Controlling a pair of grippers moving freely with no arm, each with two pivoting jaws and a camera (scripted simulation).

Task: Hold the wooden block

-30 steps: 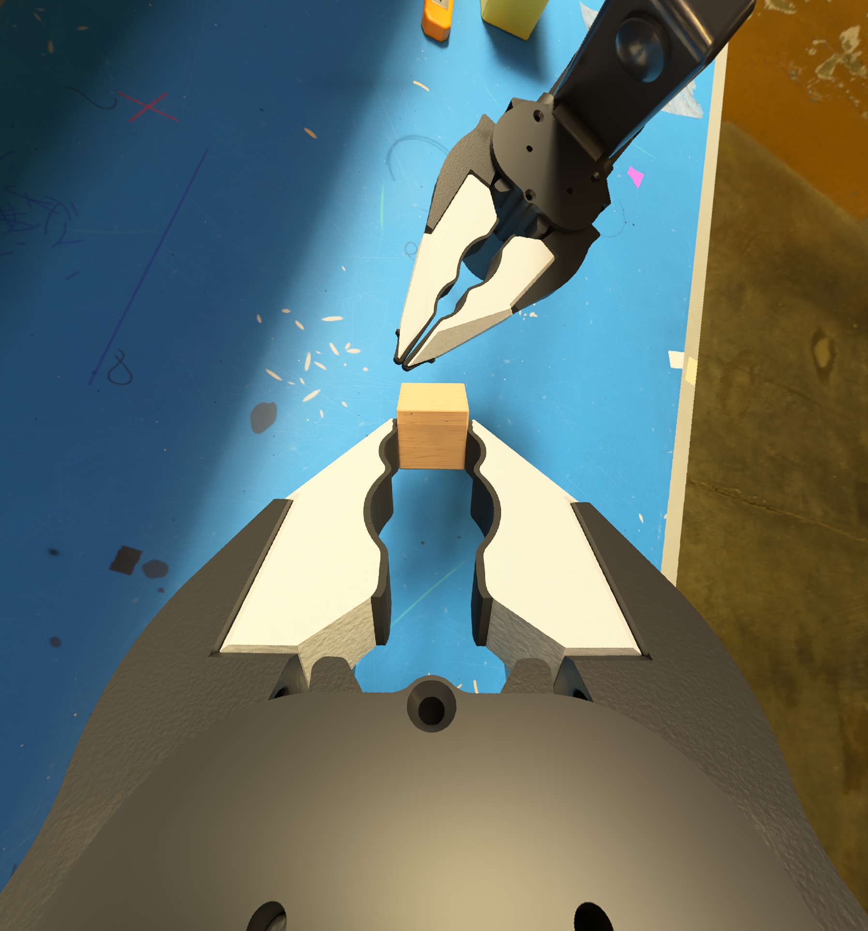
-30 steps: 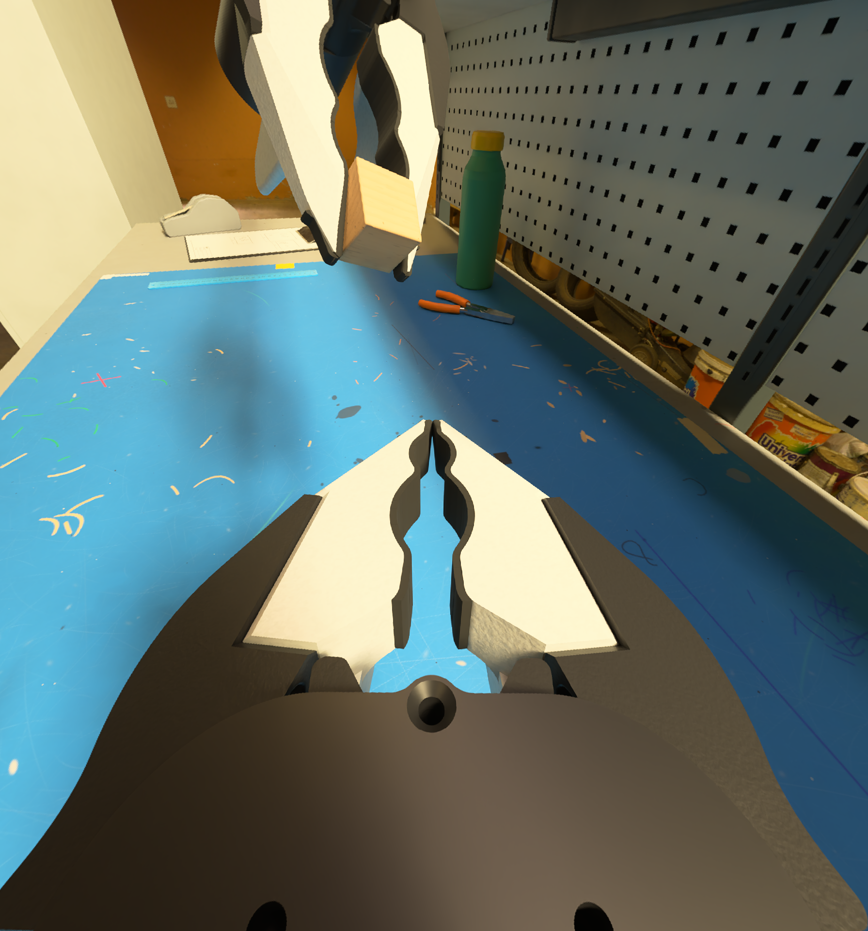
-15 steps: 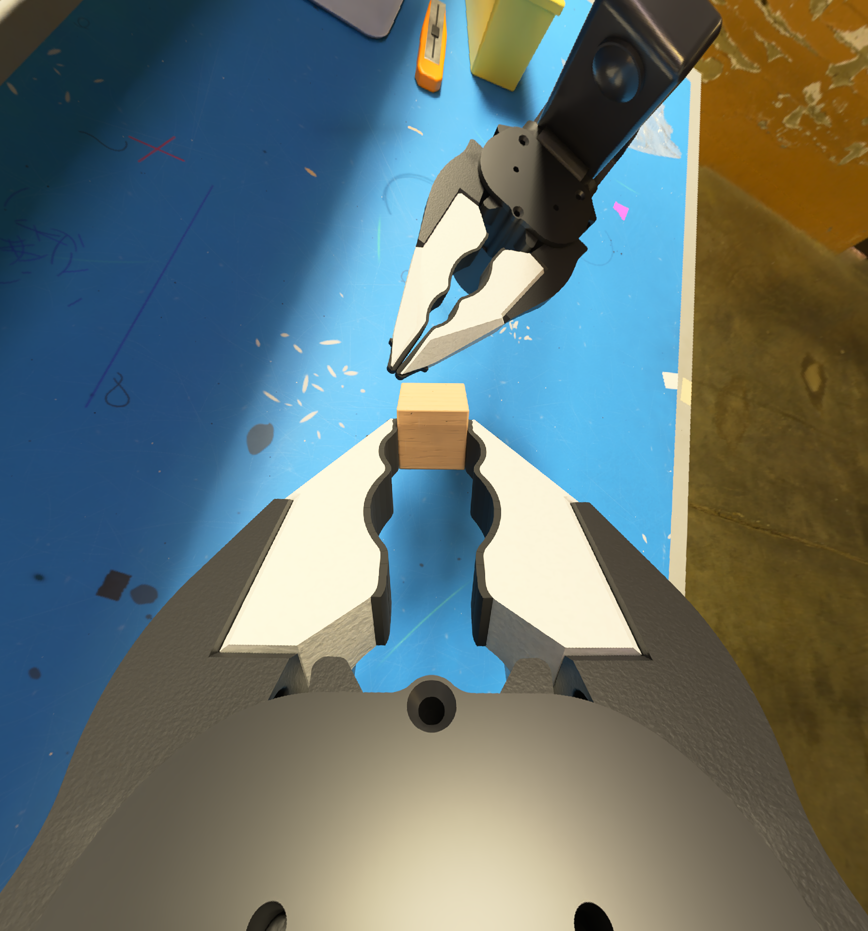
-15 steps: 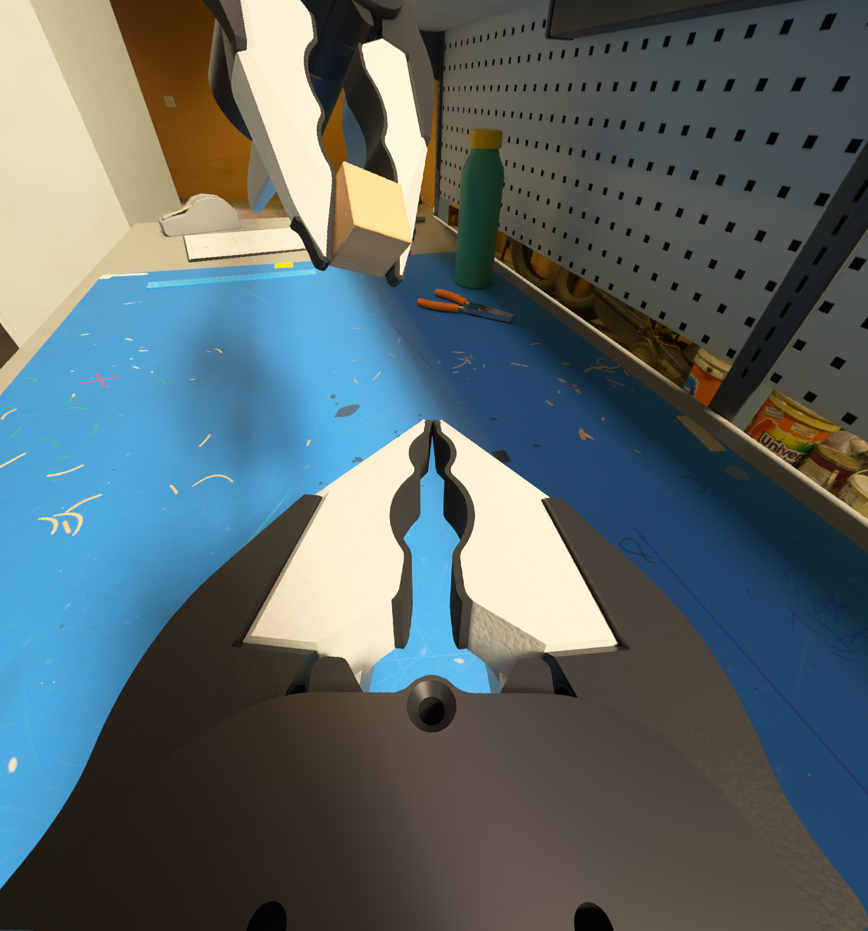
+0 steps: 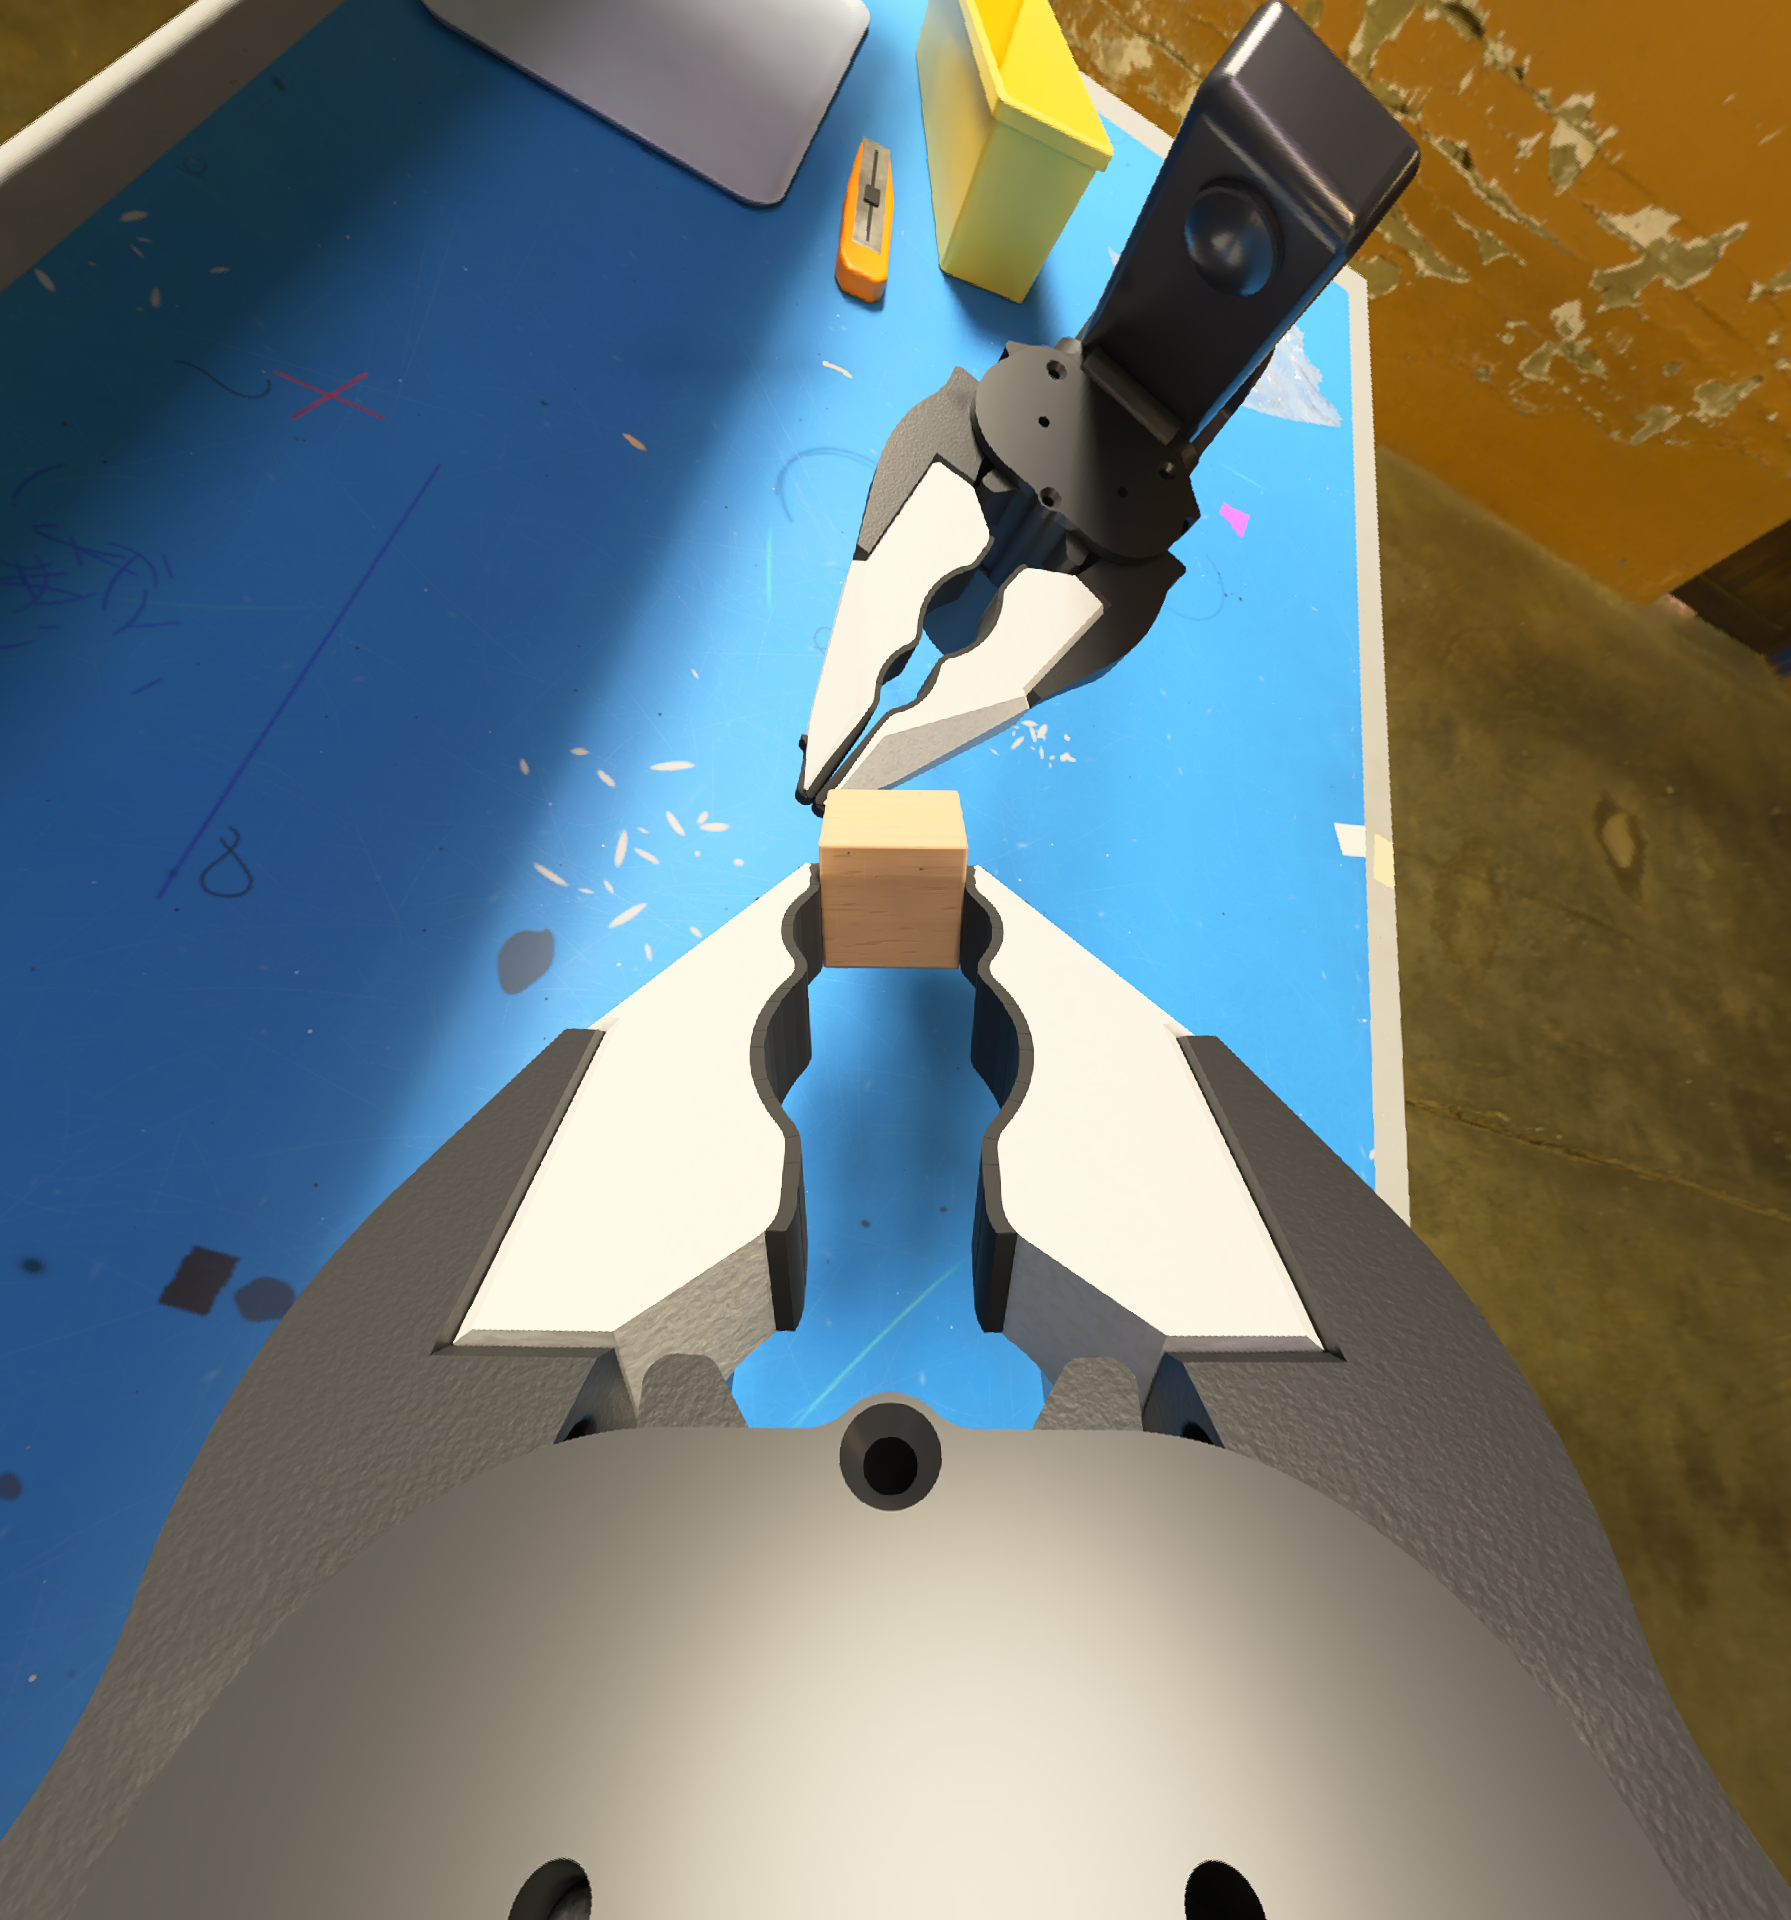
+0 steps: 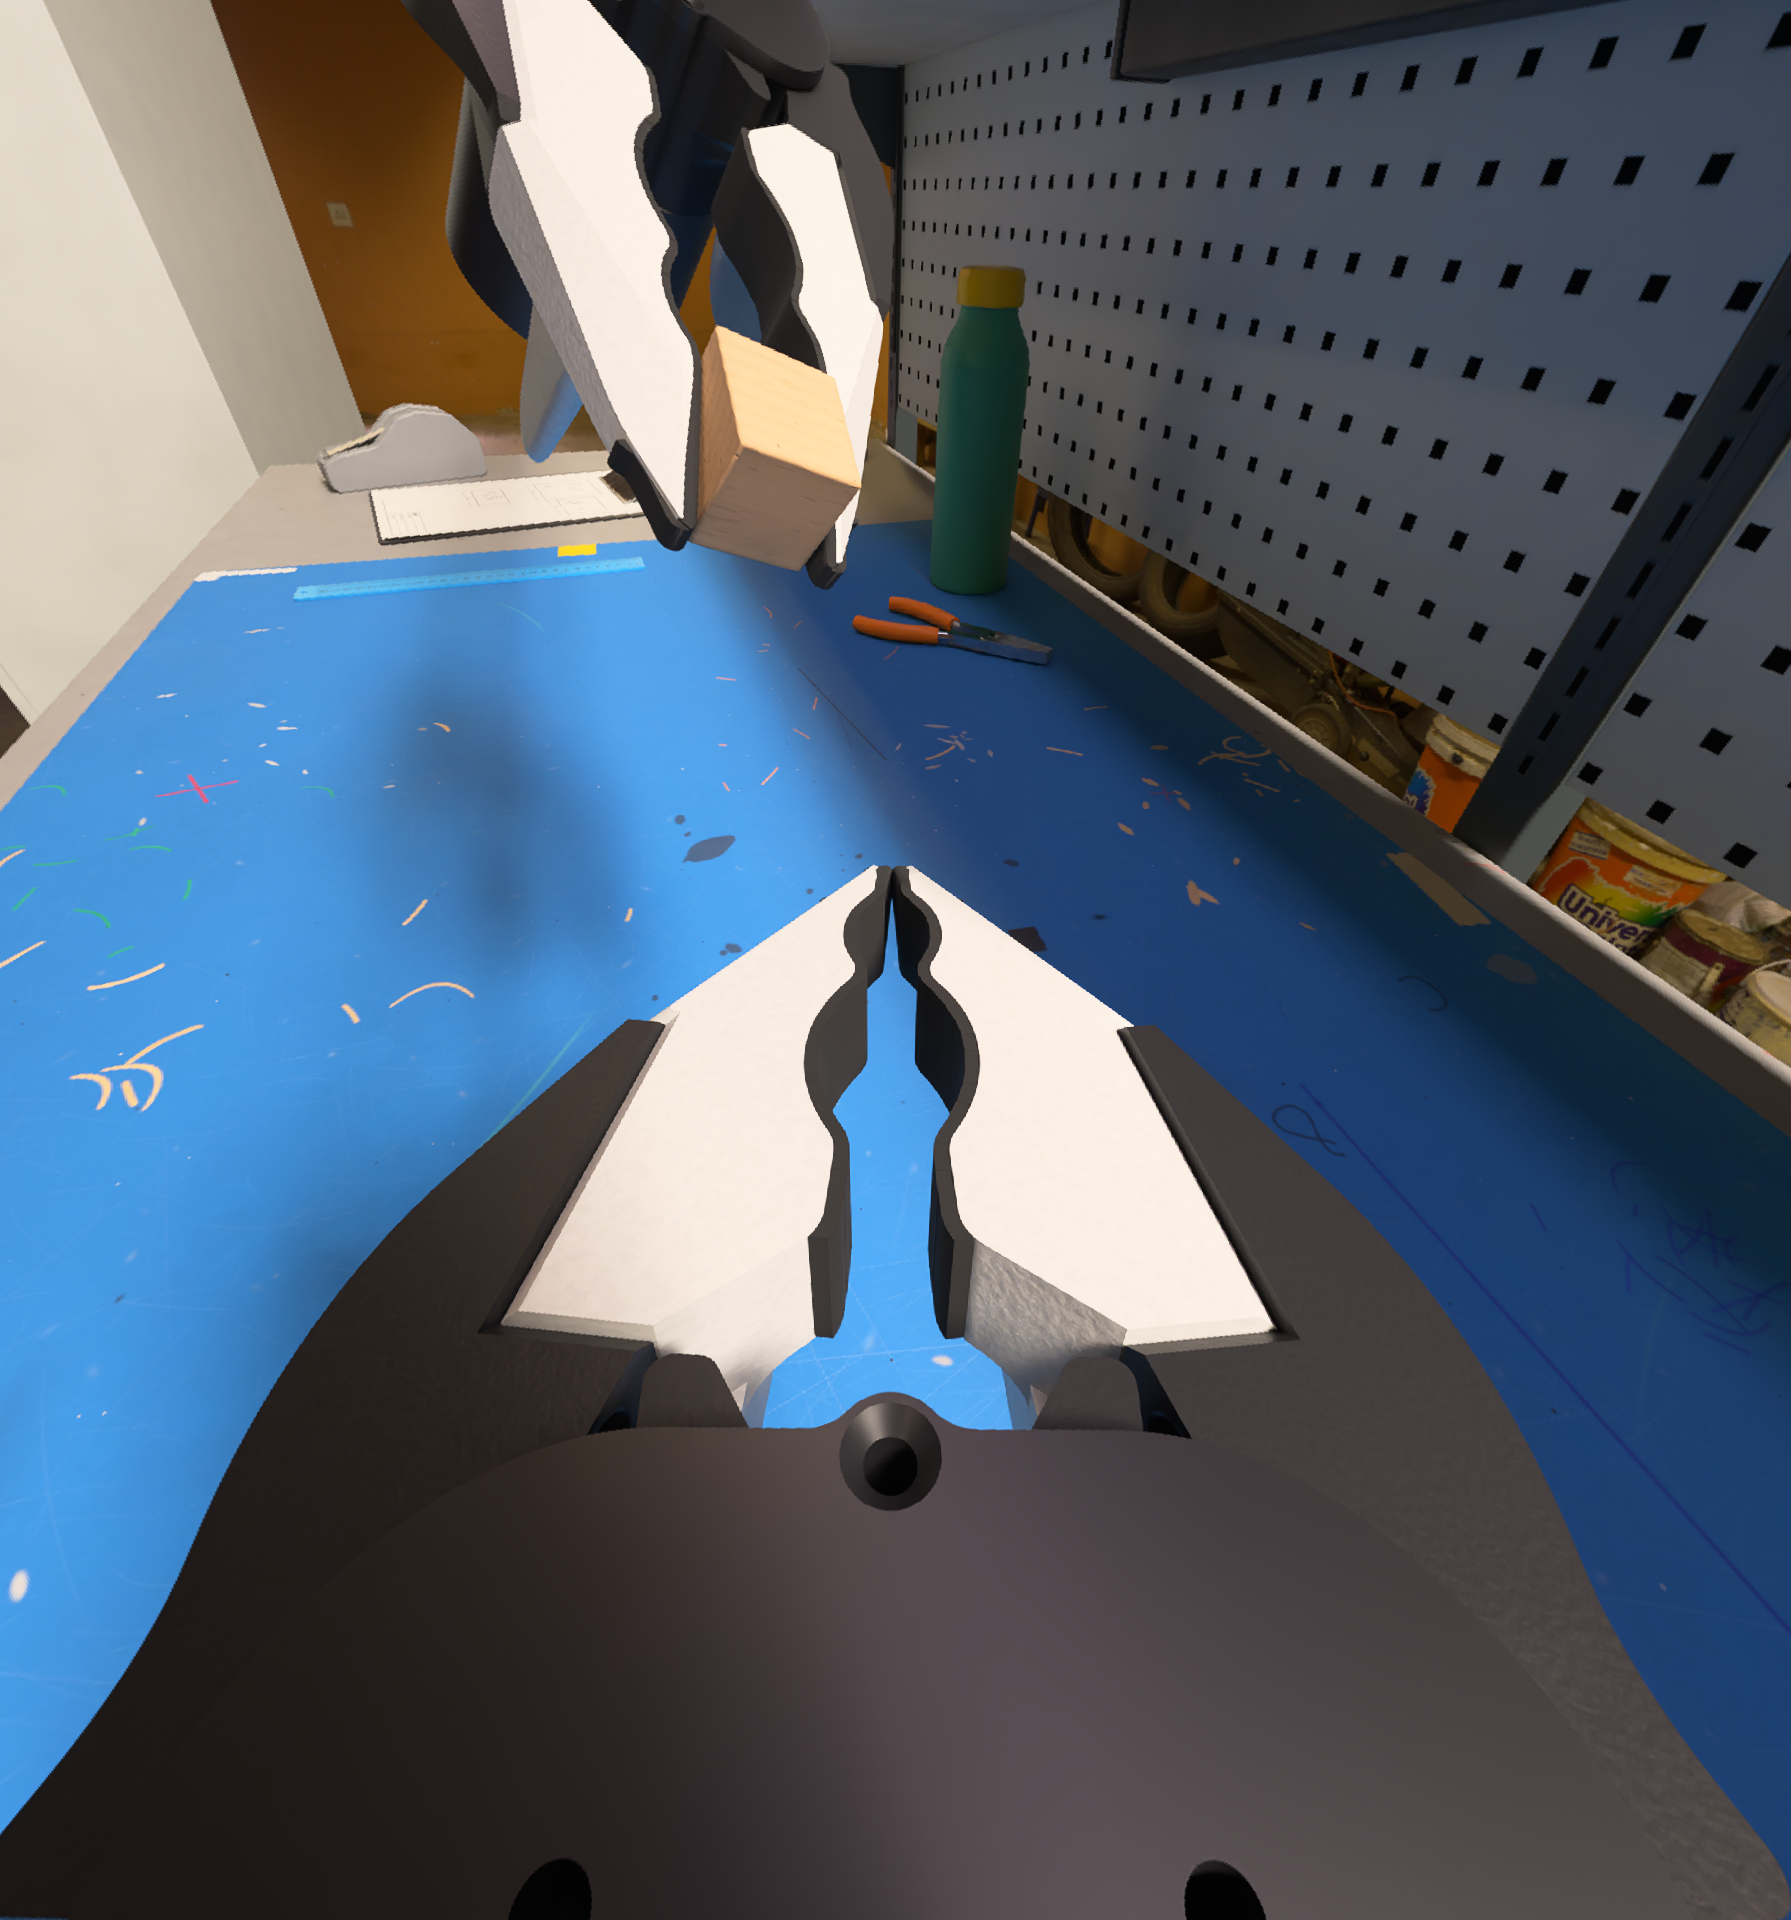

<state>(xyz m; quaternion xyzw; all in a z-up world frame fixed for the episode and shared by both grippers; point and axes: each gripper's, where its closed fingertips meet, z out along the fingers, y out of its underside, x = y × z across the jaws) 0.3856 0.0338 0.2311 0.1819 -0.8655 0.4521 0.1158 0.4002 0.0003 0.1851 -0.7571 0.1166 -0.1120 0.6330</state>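
My left gripper (image 5: 891, 883) is shut on a small wooden block (image 5: 891, 888), pinched between its fingertips and held well above the blue table (image 5: 351, 727). In the right wrist view the same block (image 6: 775, 452) shows high up between the left gripper's white fingers (image 6: 600, 270). My right gripper (image 6: 889, 878) is shut and empty, low over the table. In the left wrist view the right gripper (image 5: 816, 795) points at the block from beyond, its tips just short of the block's far edge.
A yellow bin (image 5: 1005, 156), an orange utility knife (image 5: 865, 223) and a grey device (image 5: 652, 73) lie at the table's far end. A green bottle (image 6: 977, 436) and orange pliers (image 6: 948, 629) sit by the pegboard wall (image 6: 1390, 260). Cans (image 6: 1618, 883) sit under it. The table edge (image 5: 1384, 831) is on the right.
My left gripper has risen with the block, so the table and the right gripper look farther off. The right gripper has stayed shut and still.
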